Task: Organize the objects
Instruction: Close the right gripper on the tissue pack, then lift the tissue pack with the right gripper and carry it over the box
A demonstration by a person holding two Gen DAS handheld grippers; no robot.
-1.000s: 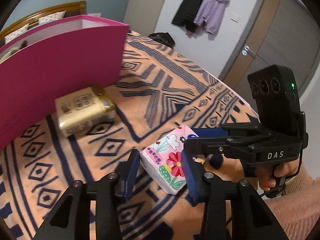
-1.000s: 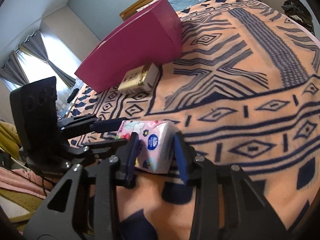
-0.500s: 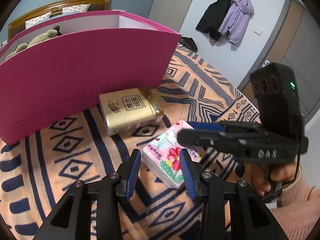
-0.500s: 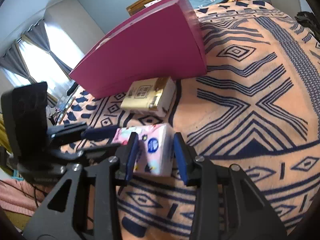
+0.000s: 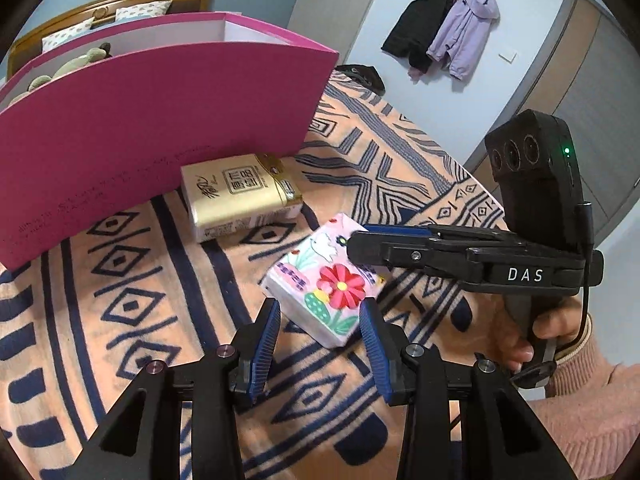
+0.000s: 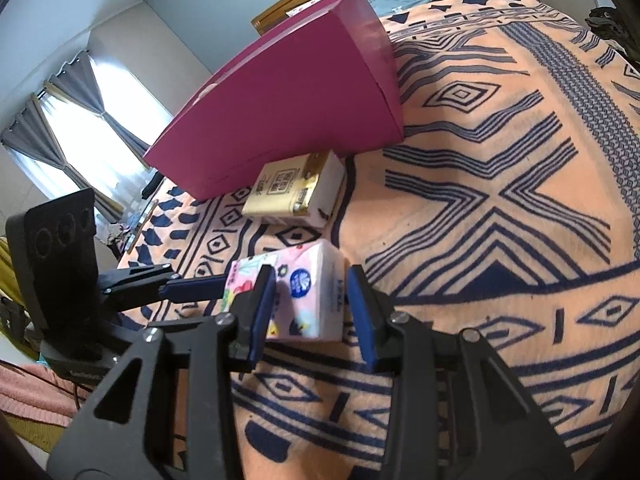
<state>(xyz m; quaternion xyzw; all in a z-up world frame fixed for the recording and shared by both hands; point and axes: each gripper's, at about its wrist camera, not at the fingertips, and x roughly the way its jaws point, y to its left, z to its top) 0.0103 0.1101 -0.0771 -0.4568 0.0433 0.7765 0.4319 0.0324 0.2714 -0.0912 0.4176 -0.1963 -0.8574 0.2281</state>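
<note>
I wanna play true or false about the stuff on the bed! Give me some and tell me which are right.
1. The flowery tissue pack lies on the patterned blanket. True.
2. The gold tissue pack is inside the pink box. False: it lies on the blanket in front of the box.
3. A plush toy peeks out of the pink box. True.
4. The jackets lie on the bed. False: they hang on wall hooks.
5. The blanket is plain white. False: it is orange with dark blue patterns.
</note>
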